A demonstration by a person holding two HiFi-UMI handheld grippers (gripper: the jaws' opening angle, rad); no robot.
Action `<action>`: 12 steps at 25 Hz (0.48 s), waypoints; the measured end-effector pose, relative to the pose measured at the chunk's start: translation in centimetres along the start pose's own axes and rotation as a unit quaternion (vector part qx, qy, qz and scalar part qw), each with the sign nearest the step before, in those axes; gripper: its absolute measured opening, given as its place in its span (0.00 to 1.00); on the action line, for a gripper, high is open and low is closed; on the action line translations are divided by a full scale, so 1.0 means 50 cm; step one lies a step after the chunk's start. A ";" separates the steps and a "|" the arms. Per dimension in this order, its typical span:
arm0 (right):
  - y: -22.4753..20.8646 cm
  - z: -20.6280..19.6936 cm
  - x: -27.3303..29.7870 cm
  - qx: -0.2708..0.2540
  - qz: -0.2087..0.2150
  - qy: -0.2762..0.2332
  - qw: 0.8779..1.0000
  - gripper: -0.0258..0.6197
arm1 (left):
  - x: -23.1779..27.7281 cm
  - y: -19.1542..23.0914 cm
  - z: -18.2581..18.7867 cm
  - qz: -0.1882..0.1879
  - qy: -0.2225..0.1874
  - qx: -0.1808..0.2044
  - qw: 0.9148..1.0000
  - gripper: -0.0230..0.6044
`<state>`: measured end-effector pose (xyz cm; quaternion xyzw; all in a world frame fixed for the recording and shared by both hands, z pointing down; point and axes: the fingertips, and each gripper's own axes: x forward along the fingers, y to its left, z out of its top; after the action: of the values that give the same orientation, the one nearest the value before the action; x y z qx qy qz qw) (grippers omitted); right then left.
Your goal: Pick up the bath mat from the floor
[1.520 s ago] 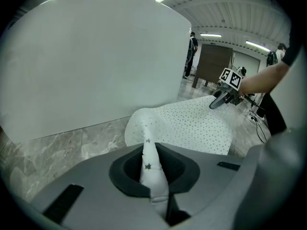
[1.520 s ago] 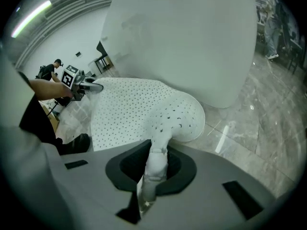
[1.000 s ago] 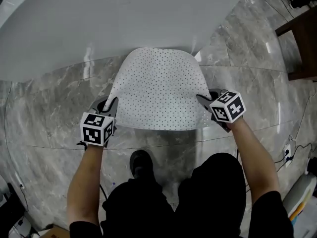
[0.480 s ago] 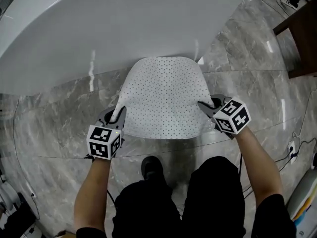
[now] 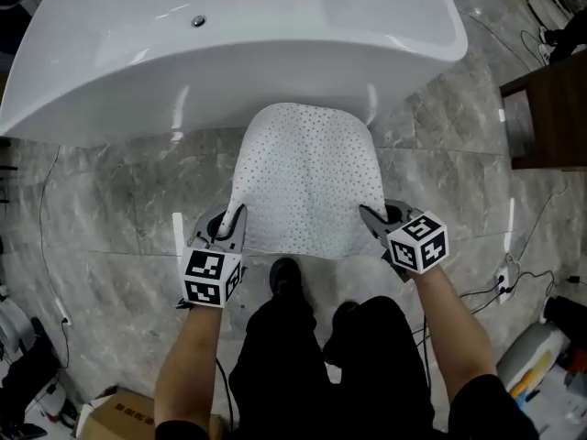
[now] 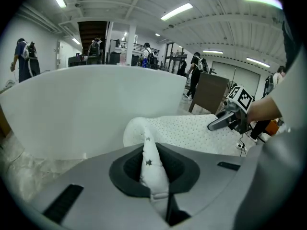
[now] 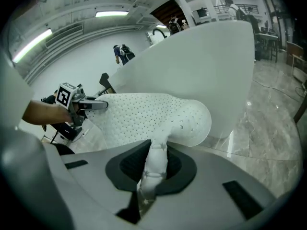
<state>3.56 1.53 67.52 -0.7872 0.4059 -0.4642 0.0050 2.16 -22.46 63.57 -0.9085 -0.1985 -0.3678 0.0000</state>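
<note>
Across the middle of the head view, the white bath mat (image 5: 305, 177) with small dark dots hangs stretched between two grippers, its near edge raised above the grey marble floor (image 5: 110, 209). The left gripper (image 5: 234, 223) sits at the mat's lower-left corner and the right gripper (image 5: 371, 216) at its lower-right corner, each carried by a bare forearm coming up from the bottom of the frame. The left gripper view shows that gripper closed tight on a pinched fold of the mat's edge, and the right gripper view shows the same: that gripper is clamped on a bunched fold of the mat. The mat's far end reaches toward the foot of the white bathtub (image 5: 229, 53), which fills the top of the frame; whether that end touches the floor cannot be told. A dark shoe (image 5: 284, 278) stands on the floor just below the mat's near edge. A dark wooden piece of furniture (image 5: 550, 108) sits at the right edge, and a cardboard box (image 5: 115, 415) shows at the lower left.
</note>
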 end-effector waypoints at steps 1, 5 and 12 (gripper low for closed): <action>0.026 0.022 -0.021 0.009 0.001 -0.007 1.000 0.10 | -0.028 -0.006 0.025 0.003 -0.003 -0.002 1.000 0.09; 0.123 0.096 -0.101 0.024 0.005 -0.023 0.999 0.10 | -0.129 -0.036 0.115 0.015 -0.019 -0.020 1.000 0.09; 0.215 0.186 -0.239 0.031 0.001 -0.040 0.999 0.10 | -0.277 -0.075 0.235 0.038 -0.045 -0.042 0.997 0.09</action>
<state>0.72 -1.39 49.40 -0.8044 0.3916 -0.4443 0.0464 -0.34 -22.29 45.20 -0.9303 -0.1478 -0.3341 -0.0335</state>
